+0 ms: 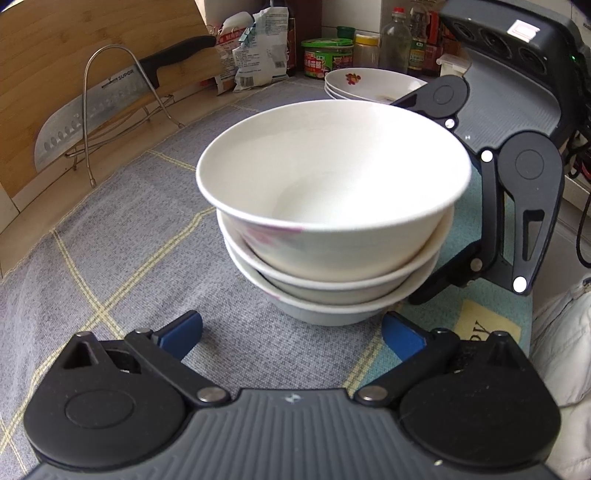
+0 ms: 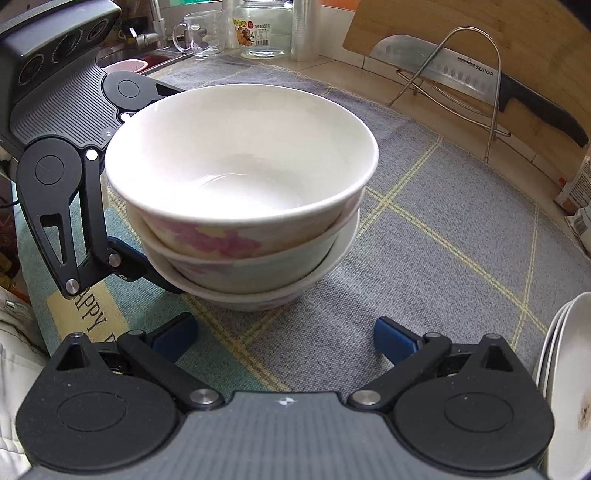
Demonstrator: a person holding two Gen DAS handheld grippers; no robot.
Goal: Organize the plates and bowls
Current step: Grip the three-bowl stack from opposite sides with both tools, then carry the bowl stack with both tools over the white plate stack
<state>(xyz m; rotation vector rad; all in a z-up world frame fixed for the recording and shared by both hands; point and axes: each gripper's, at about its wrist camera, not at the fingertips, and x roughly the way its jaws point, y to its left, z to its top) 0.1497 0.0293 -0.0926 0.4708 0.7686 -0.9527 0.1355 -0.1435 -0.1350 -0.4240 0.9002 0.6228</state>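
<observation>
Three white bowls (image 1: 332, 206) stand nested in one stack on a grey woven mat (image 1: 147, 229) with pale yellow grid lines. The top bowl sits slightly tilted in the one beneath.

Left wrist view: the left gripper (image 1: 291, 334) has its blue-padded fingers (image 1: 183, 328) spread wide, holding nothing, with the stack just ahead of the tips and apart from them. The right gripper (image 1: 424, 288) shows at the stack's far right side, its lower finger close against the bottom bowl; contact cannot be confirmed. Only this view shows the stacked floral plates (image 1: 369, 83) beyond the bowls, with a green-lidded jar (image 1: 327, 57), bottles and a crumpled packet (image 1: 258, 48) behind them.

Right wrist view: the right gripper (image 2: 282, 334) likewise has its fingers (image 2: 173, 334) parted wide and empty, the stack directly ahead. Here the pink and yellow flower print on the bowl (image 2: 240, 184) walls is plain, where the other view gives only a faint pink trace. The left gripper (image 2: 147, 273) appears to the left, one finger reaching under the stack's rim edge. Only this view shows a glass mug (image 2: 201, 35) and a glass jar (image 2: 264, 29) far ahead, and white plate edges (image 2: 565, 369) close at the right.

Both views show a cleaver (image 1: 99, 107) with black handle on a wire rack (image 2: 469, 85) against a bamboo board (image 1: 55, 55). A light fabric sleeve (image 1: 565, 339) shows at the frame edge.
</observation>
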